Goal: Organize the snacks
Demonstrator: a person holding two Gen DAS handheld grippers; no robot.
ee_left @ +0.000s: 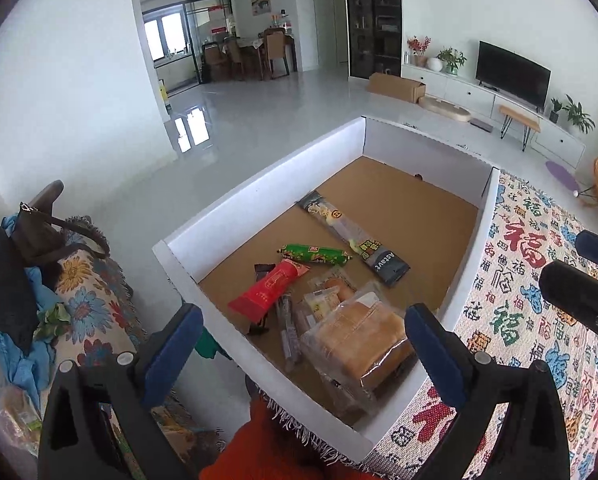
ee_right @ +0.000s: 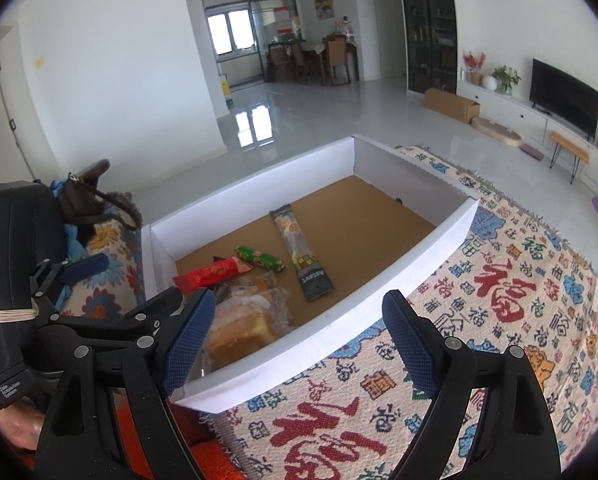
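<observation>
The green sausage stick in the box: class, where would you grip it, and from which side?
Grip the green sausage stick at its middle, from above, jaws across its narrow width. It lies flat on the box floor, clear on its far side; the red packet crowds one end.

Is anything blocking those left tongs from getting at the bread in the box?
Nothing visible does. The left tongs stand open above the wrapped bread, which lies uncovered on the heap at the near end of the box.
</observation>
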